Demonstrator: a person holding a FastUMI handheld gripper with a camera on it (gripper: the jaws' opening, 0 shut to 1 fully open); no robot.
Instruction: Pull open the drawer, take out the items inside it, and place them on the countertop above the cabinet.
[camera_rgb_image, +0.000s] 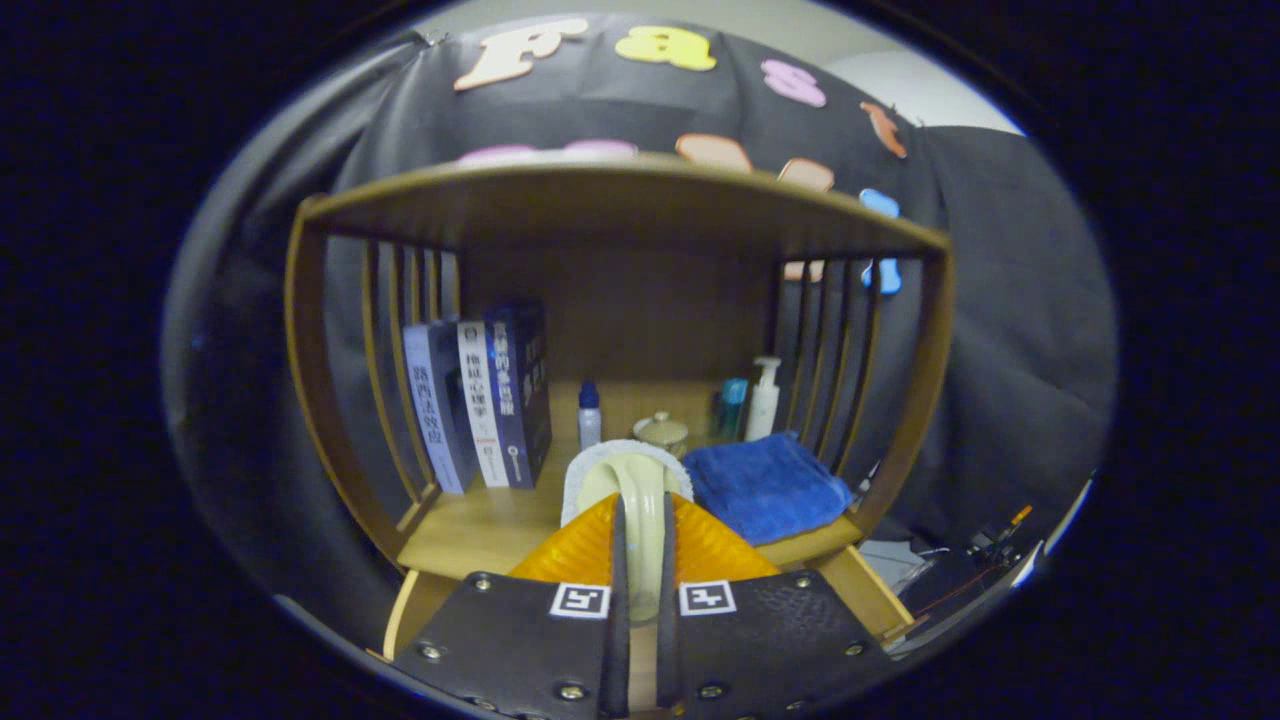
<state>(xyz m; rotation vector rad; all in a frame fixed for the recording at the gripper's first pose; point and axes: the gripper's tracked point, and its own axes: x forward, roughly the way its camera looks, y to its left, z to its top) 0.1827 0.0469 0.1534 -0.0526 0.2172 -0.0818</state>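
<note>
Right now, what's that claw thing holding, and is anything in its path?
Gripper shut on a cream brush handle. Held over the countertop. Blue towel beside it, small lidded pot just beyond.

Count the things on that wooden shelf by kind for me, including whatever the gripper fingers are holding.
Books: 3
Bottles: 3
Blue towel: 1
Small lidded pot: 1
Cream brush with a white pad, held in the gripper: 1
Total: 9

Tongs (640, 545) clamp a cream brush (640, 490) (over the countertop (480, 530)).

Claw (640, 525) level, pointing forward; orange fingers (575, 550) nearly closed, clamping cream handle (640, 500).
</note>
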